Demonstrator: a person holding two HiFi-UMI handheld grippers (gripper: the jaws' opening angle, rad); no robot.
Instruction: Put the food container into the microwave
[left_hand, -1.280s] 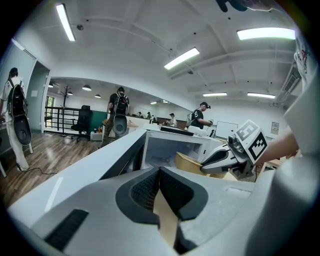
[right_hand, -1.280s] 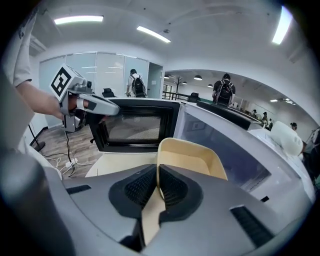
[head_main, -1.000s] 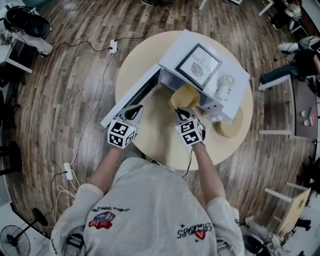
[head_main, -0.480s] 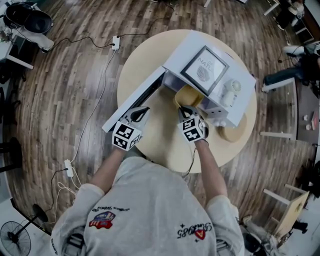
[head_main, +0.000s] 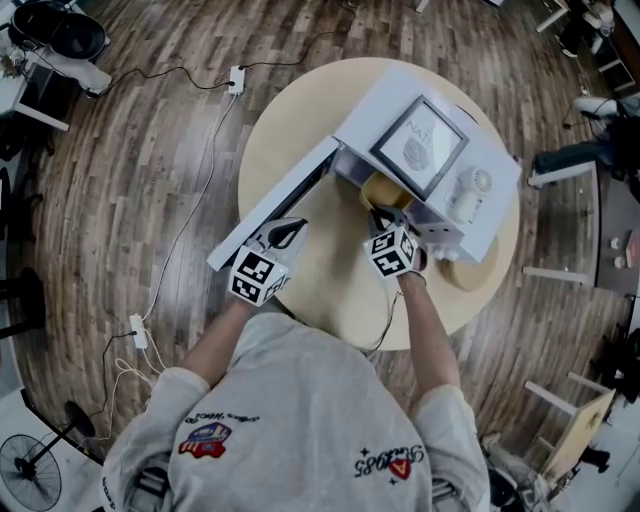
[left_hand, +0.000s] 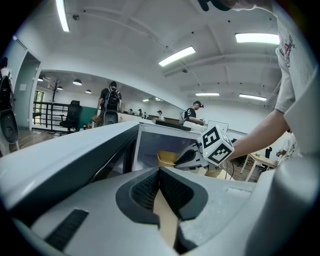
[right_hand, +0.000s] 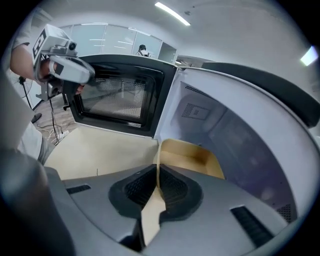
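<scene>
The tan food container (head_main: 378, 189) sits at the mouth of the white microwave (head_main: 375, 110), partly under its roof. My right gripper (head_main: 379, 213) is shut on the container's near rim. In the right gripper view the thin tan wall runs between the pads of that gripper (right_hand: 158, 172), and the container (right_hand: 192, 157) rests inside the cavity. The microwave door (head_main: 275, 205) stands open to the left. Beside the door, my left gripper (head_main: 290, 232) is shut and empty. From the left gripper view (left_hand: 160, 172), the container (left_hand: 167, 158) shows ahead in the cavity.
On top of the microwave lie a framed print (head_main: 425, 148) and a small white fan (head_main: 470, 190). A round tan lid (head_main: 465, 262) lies on the round table (head_main: 330, 290) right of the microwave. Cables and a power strip (head_main: 237, 78) lie on the wooden floor.
My right gripper has pushed forward with the container, carrying it from the table's middle into the microwave opening. The left gripper has shifted slightly forward beside the door.
</scene>
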